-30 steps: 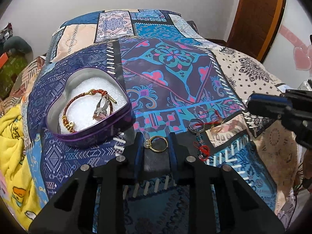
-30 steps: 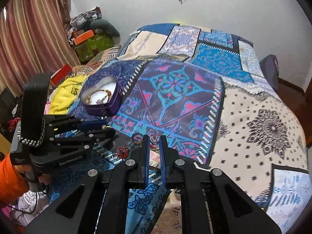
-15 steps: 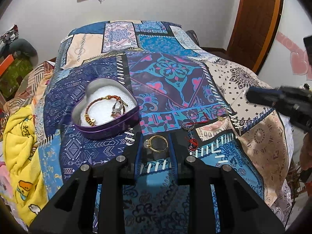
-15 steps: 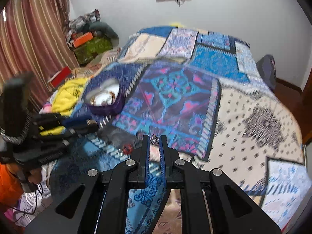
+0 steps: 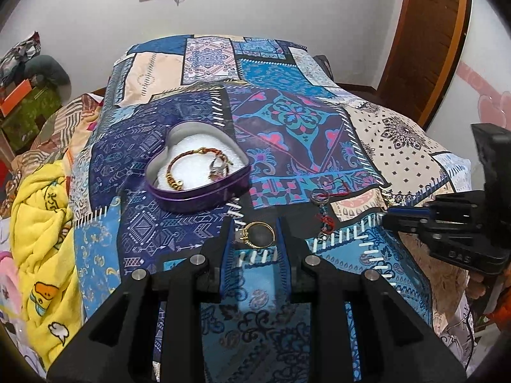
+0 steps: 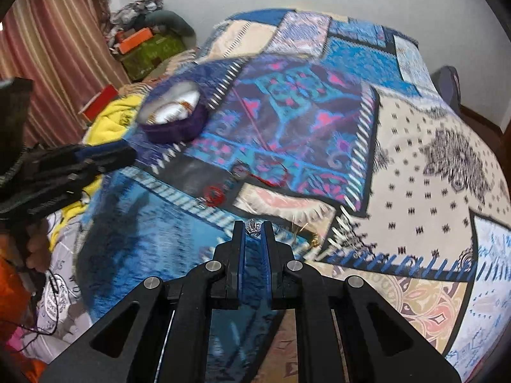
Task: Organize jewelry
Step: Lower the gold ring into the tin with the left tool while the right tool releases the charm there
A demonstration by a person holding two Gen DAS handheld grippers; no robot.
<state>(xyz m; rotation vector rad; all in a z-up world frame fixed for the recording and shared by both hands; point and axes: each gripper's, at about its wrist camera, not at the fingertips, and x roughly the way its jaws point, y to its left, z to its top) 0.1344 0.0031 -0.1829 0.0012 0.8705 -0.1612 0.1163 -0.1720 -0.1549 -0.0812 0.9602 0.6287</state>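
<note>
My left gripper (image 5: 257, 234) is shut on a gold ring (image 5: 257, 234) and holds it above the bedspread, in front of the purple heart-shaped tin (image 5: 204, 196). The tin has white foam inside with a red-and-gold bracelet (image 5: 182, 167) and a silver piece (image 5: 217, 169). My right gripper (image 6: 253, 228) is shut on a small clear sparkly piece (image 6: 253, 227). A red-string necklace with a round pendant (image 5: 322, 204) lies on the bedspread between the grippers; it also shows in the right wrist view (image 6: 238, 178). The tin is blurred in the right wrist view (image 6: 174, 121).
A patchwork bedspread (image 5: 287, 121) covers the bed. A yellow blanket (image 5: 41, 217) lies along the left edge. Boxes and clutter (image 6: 143, 44) stand by the curtain. A wooden door (image 5: 424, 32) is at the far right.
Both grippers have pulled back and up from the bedspread with their pieces. The tin now sits farther off in the left wrist view. The right wrist view has swung and blurred.
</note>
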